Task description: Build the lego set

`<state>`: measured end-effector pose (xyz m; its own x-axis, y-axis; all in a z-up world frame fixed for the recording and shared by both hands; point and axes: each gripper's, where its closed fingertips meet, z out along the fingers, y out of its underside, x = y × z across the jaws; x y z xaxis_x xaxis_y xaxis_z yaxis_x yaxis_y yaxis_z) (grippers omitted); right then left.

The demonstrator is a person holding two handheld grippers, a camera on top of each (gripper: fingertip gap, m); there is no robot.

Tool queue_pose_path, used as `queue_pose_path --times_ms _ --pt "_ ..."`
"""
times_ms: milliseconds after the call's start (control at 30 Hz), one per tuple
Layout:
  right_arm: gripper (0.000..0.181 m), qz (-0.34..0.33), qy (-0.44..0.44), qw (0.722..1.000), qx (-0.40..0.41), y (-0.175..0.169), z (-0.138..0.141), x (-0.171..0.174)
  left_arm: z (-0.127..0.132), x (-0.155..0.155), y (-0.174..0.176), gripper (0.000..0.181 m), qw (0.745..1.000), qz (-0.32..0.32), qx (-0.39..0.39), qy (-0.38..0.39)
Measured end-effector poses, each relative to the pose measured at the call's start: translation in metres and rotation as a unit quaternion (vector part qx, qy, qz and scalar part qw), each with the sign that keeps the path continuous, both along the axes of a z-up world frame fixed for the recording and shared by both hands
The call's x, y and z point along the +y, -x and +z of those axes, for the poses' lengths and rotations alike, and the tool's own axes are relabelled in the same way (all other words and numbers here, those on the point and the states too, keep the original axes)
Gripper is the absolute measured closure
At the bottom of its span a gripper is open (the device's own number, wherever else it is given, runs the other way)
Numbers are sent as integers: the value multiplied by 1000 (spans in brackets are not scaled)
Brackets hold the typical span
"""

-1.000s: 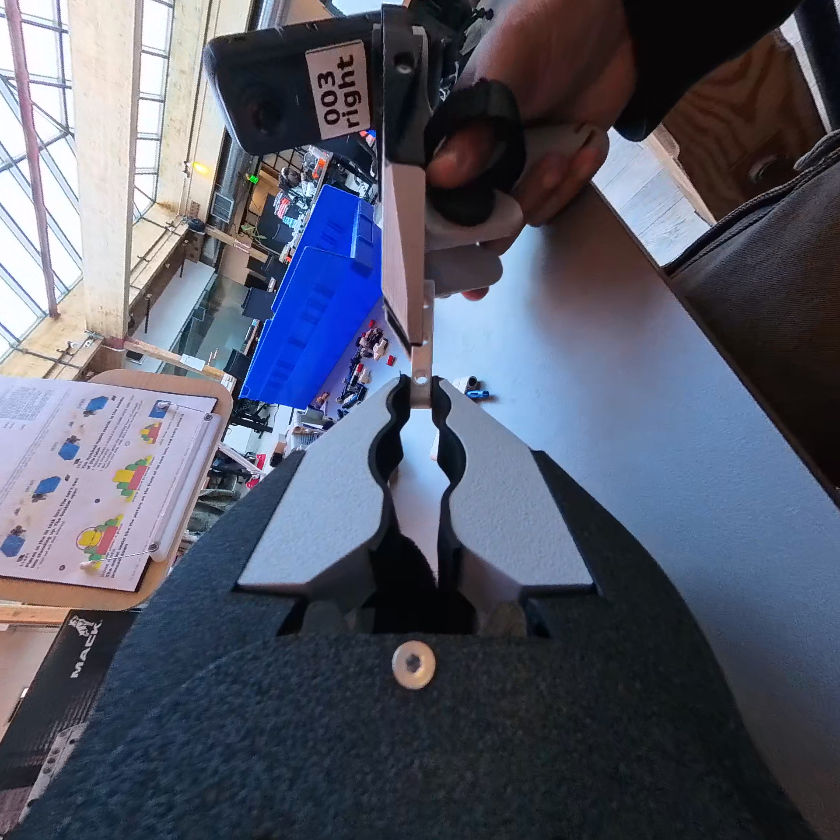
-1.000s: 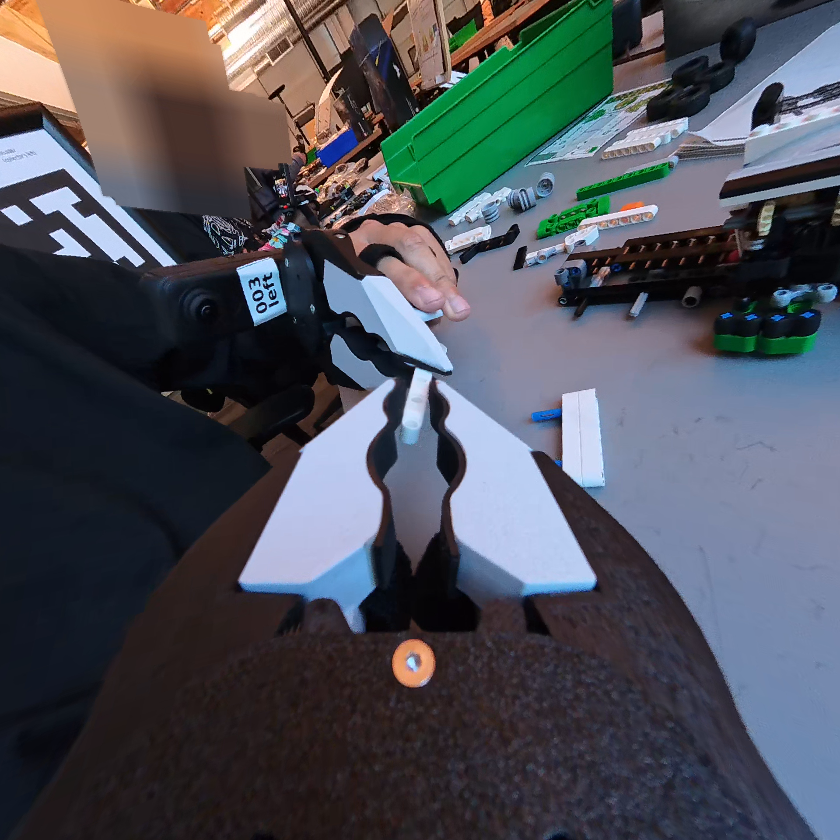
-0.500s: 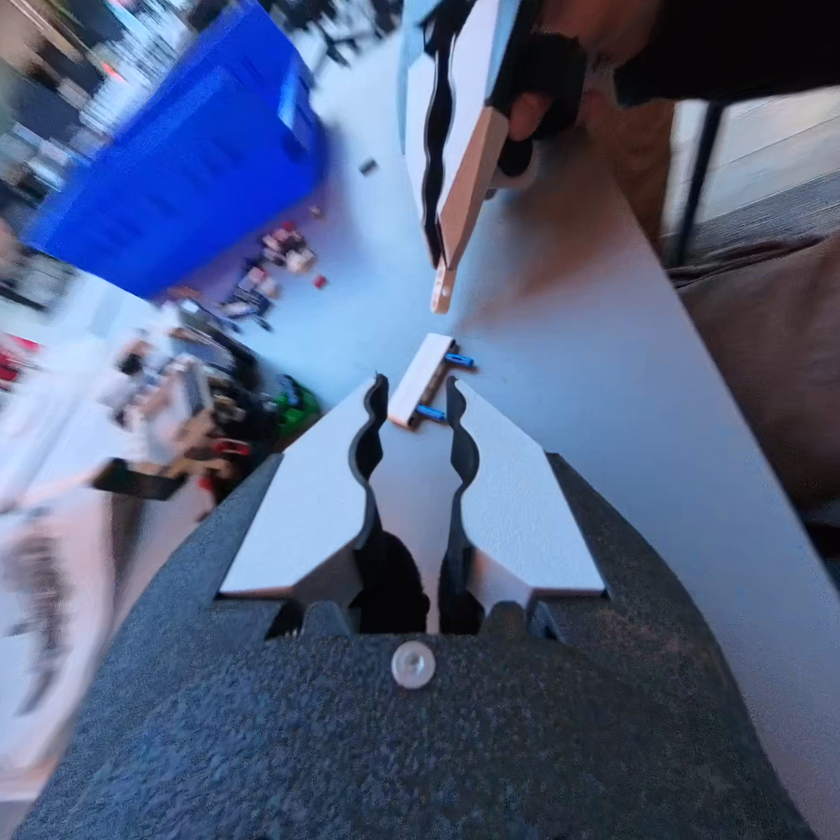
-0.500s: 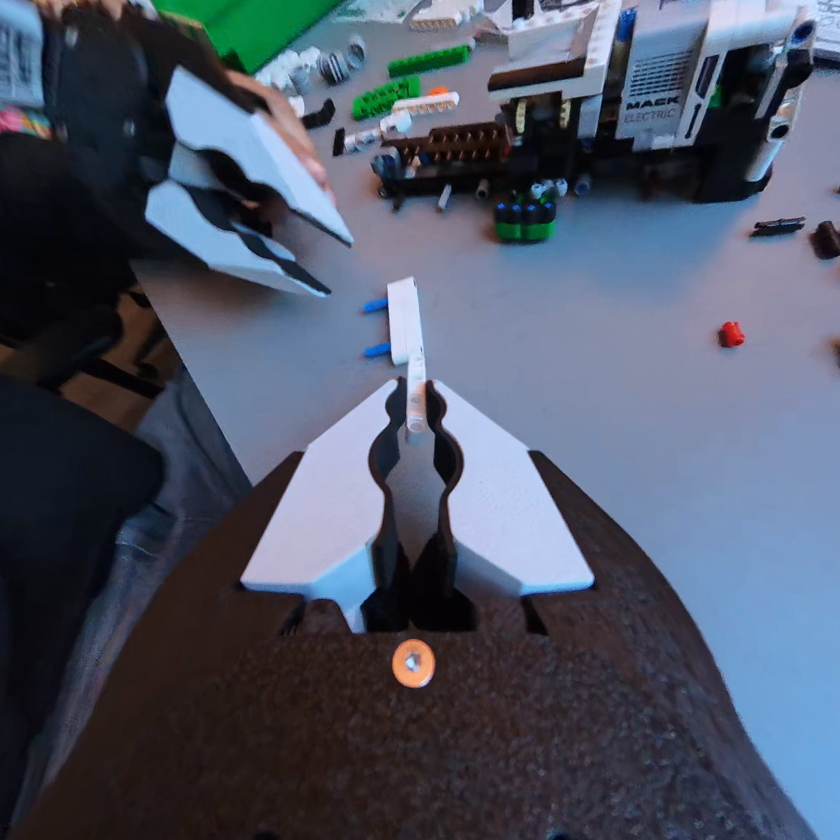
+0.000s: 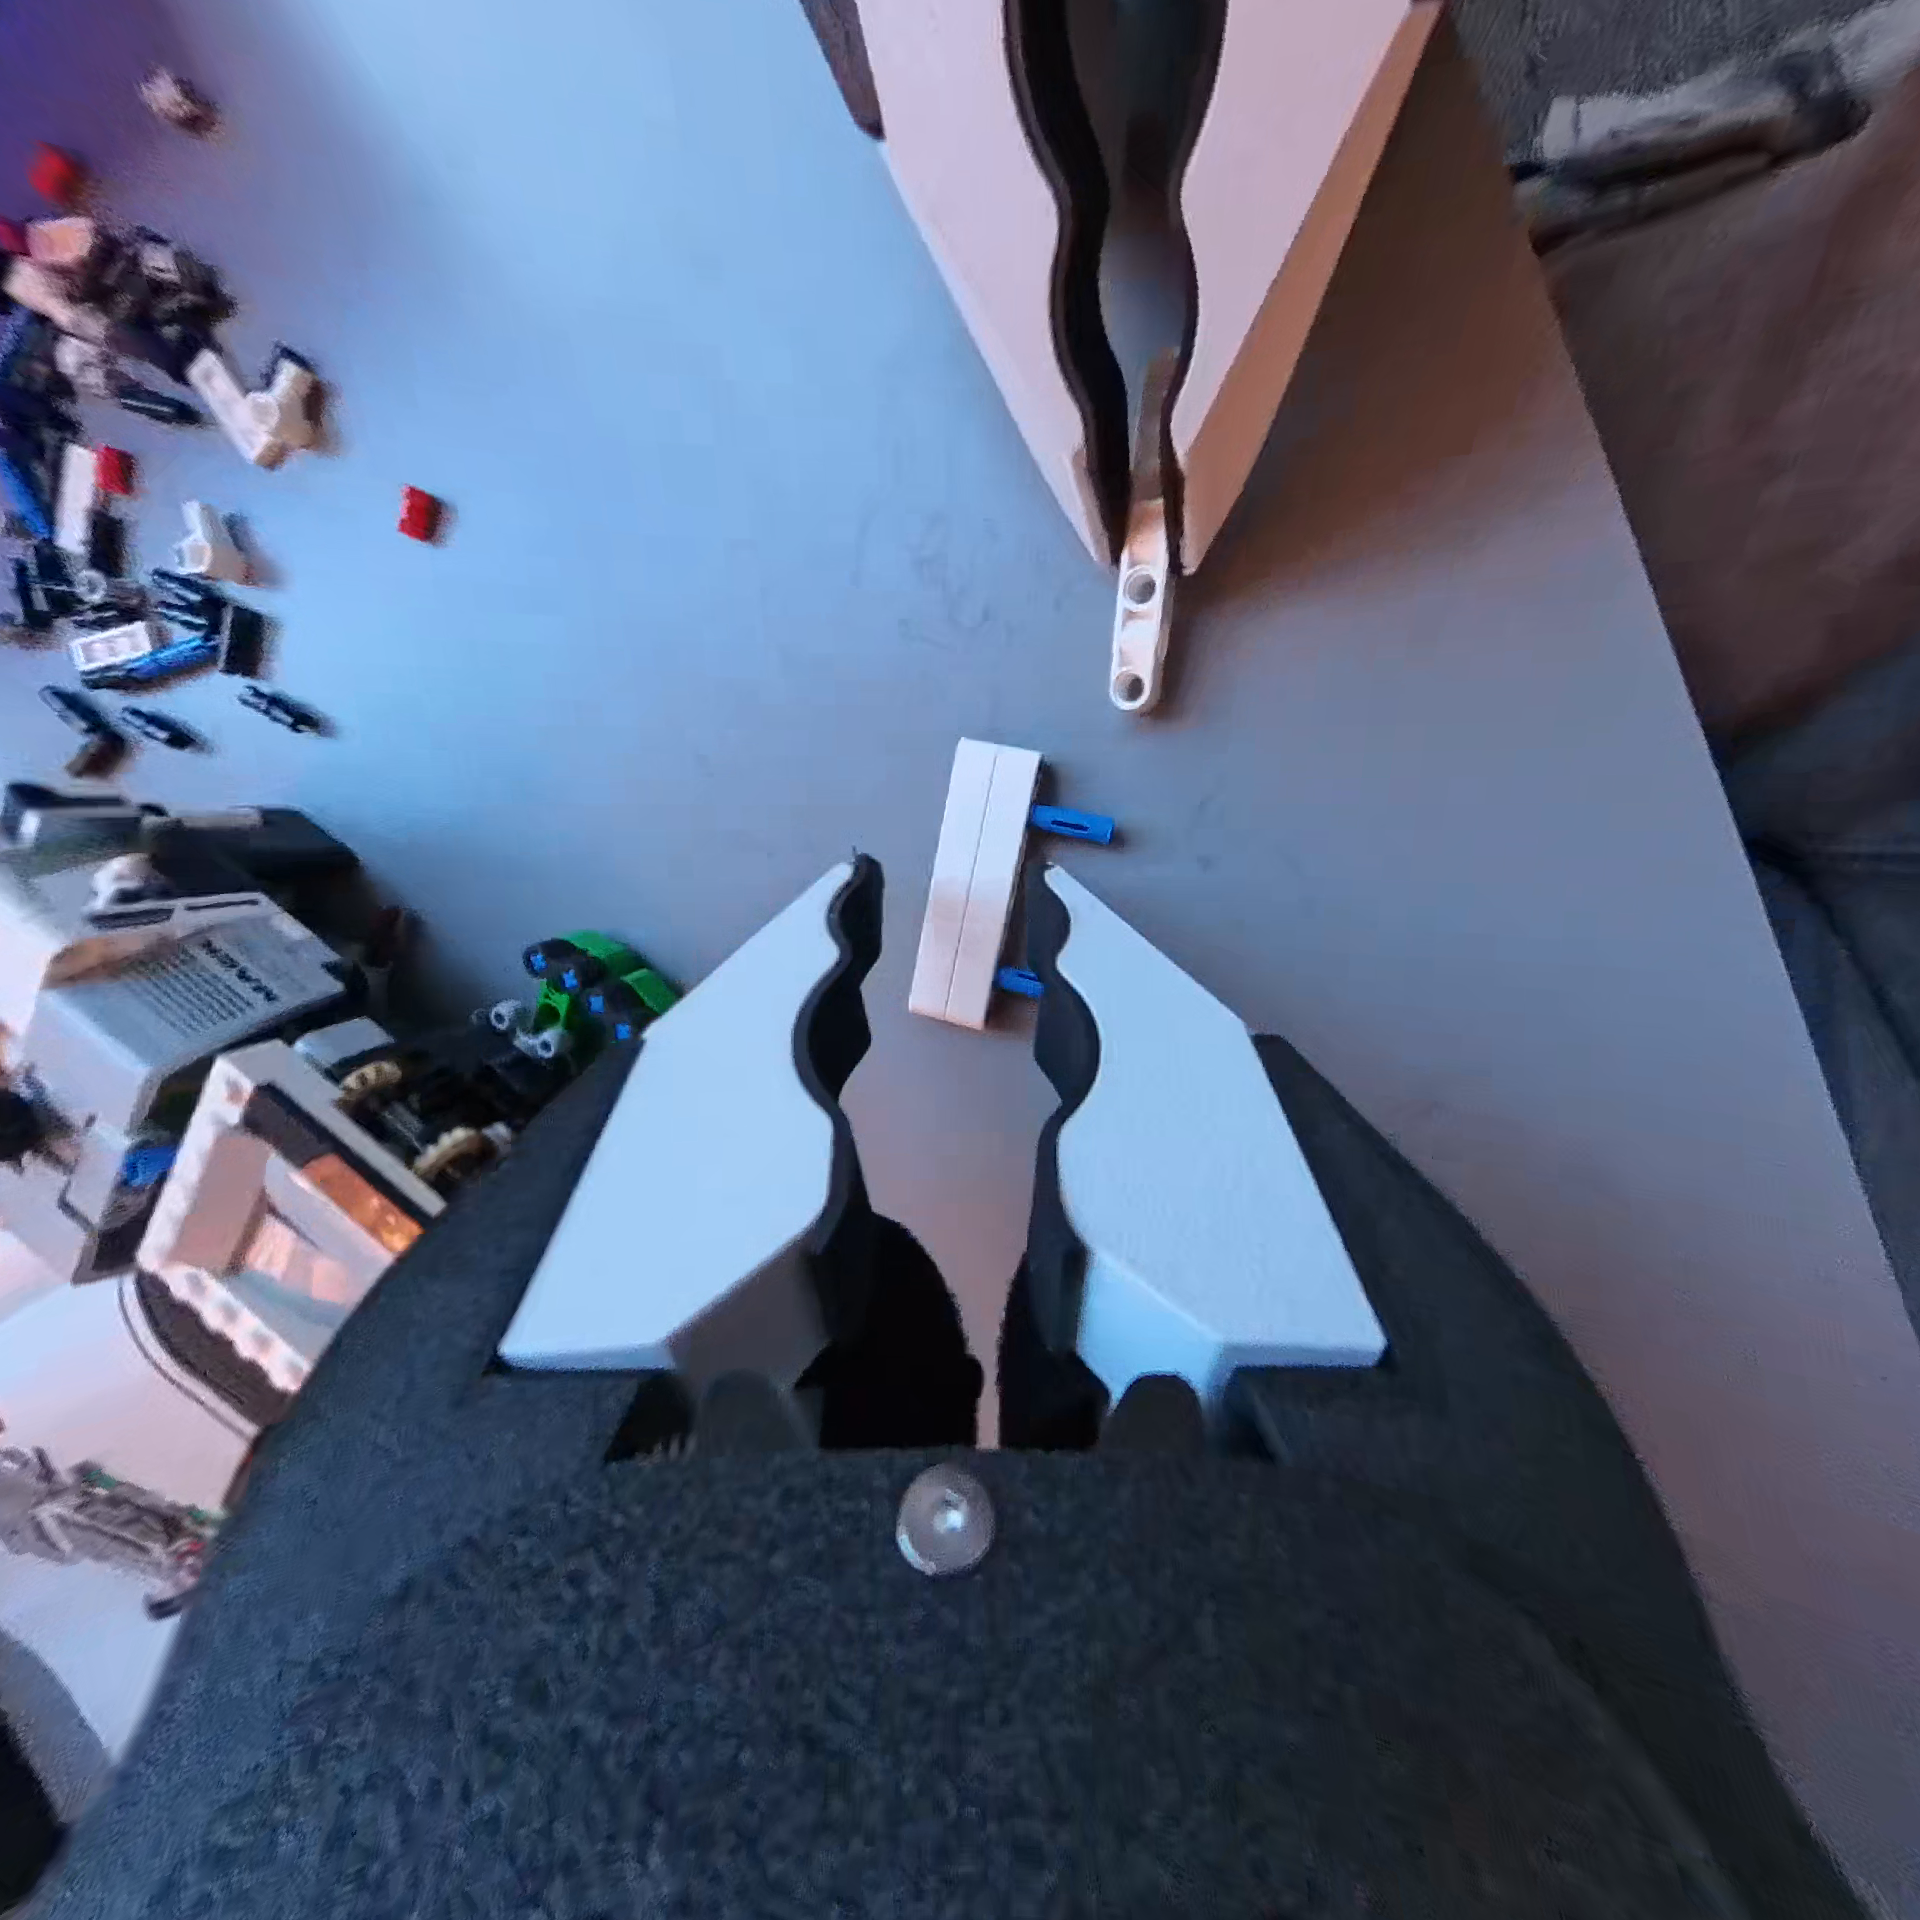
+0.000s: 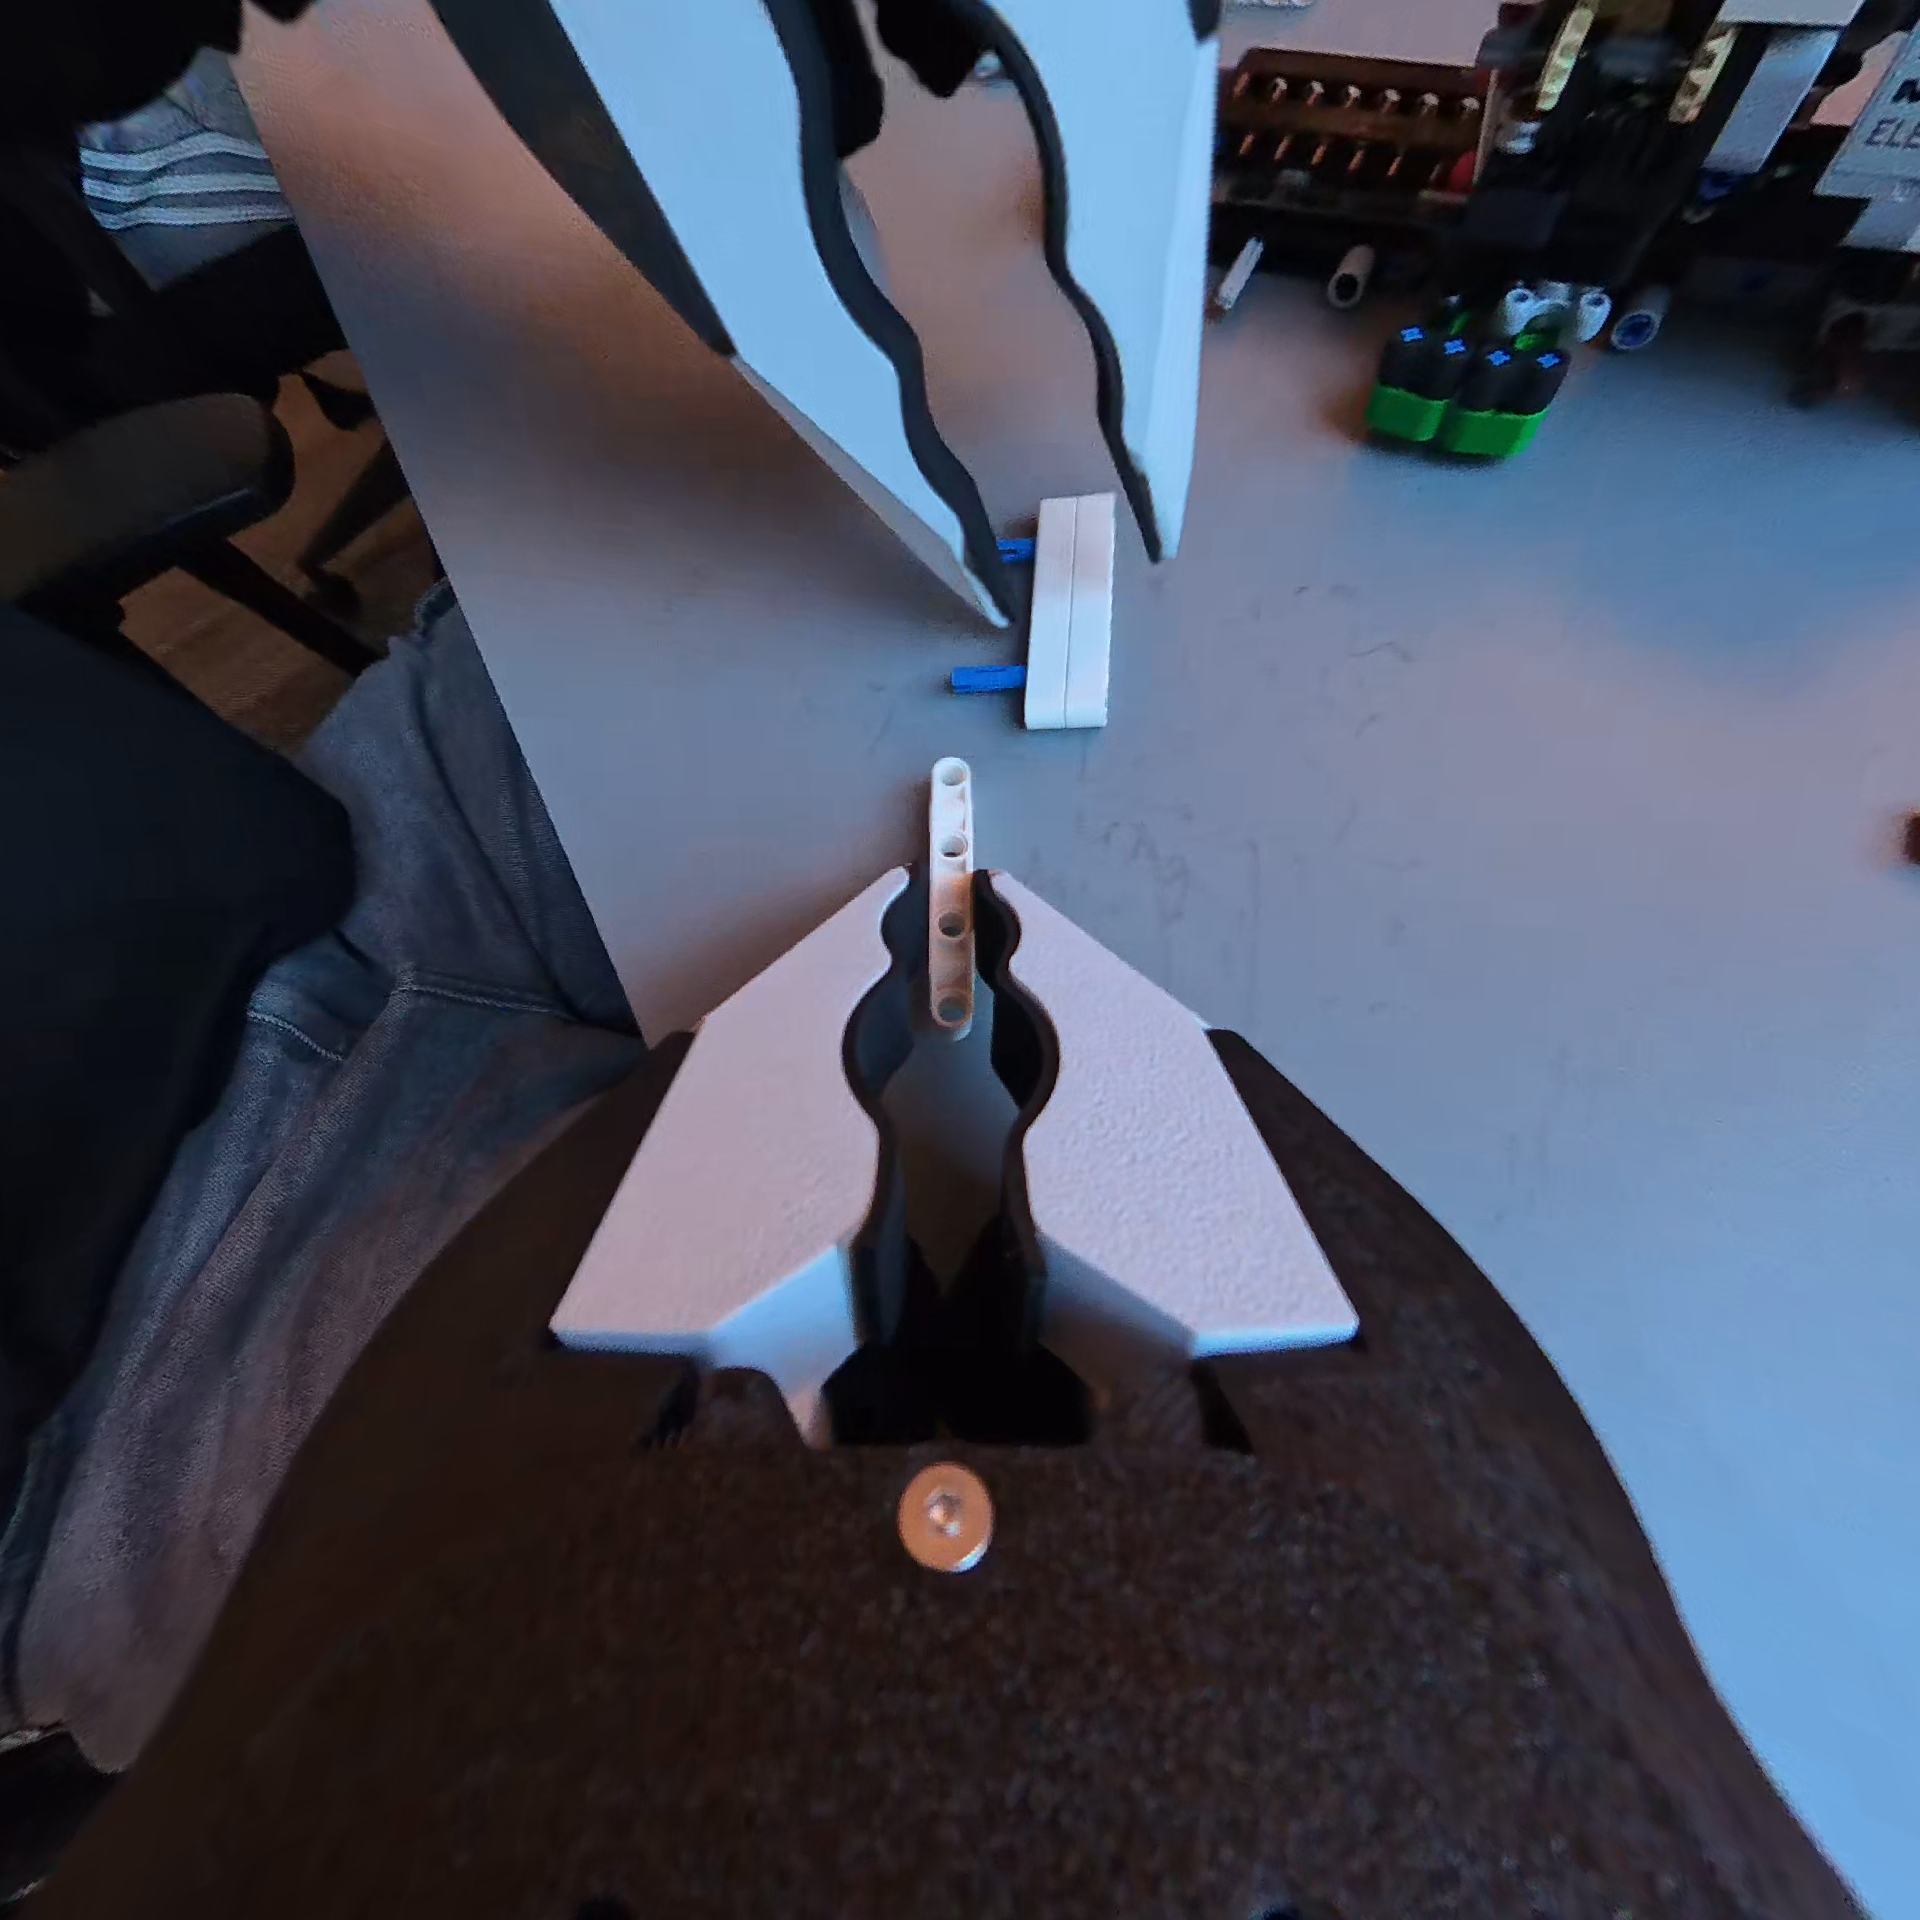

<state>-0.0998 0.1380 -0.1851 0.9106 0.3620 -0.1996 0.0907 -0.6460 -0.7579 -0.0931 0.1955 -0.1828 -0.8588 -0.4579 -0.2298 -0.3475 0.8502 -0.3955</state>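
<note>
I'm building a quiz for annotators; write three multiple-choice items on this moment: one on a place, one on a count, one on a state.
1. Where is the white block?
A. on the table, between the left gripper's fingertips
B. in the right gripper
C. on the green piece

2. How many blue pins stick out of it?
A. none
B. two
C. five

3. The right gripper is:
A. wide open
B. out of view
C. shut on the thin white beam

A: the open fingers flank it.
B: both pins show on one side.
C: the beam is pinched at the tips.
</note>
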Motion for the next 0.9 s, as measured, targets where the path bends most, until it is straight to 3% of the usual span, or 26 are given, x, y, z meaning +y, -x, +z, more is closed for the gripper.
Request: queue_pose_path --times_ms 33,200,300,400,433,500,567,633,800,900 --pt "174 2 0 1000 1 0 0 0 -2 -1 -1 155 1000 -3 15 -8" --pt "171 -2 -14 1000 11 0 5 -1 -9 -5 -2 166 997 -10 79 -18" --pt "167 -23 -65 997 45 -6 22 0 -4 1 -14 167 999 19 48 -17" --pt "161 -95 -134 984 71 -28 48 5 28 -8 -36 166 987 103 -31 117" --pt "156 -124 -155 976 88 -35 58 8 47 -8 -46 166 969 151 -66 186" --pt "139 -144 -196 964 109 -34 76 15 81 -5 -55 166 907 238 -104 331" --pt "139 -165 -212 961 56 -30 81 25 105 2 -56 166 835 300 -116 446" --pt "140 -200 -235 951 18 -28 90 35 115 2 -52 166 781 326 -116 519" --pt "151 -284 -277 917 -43 -33 108 44 123 -19 -42 167 711 332 -86 614" --pt "165 -277 -277 918 -57 -30 106 42 128 -30 -38 167 715 313 -102 617"
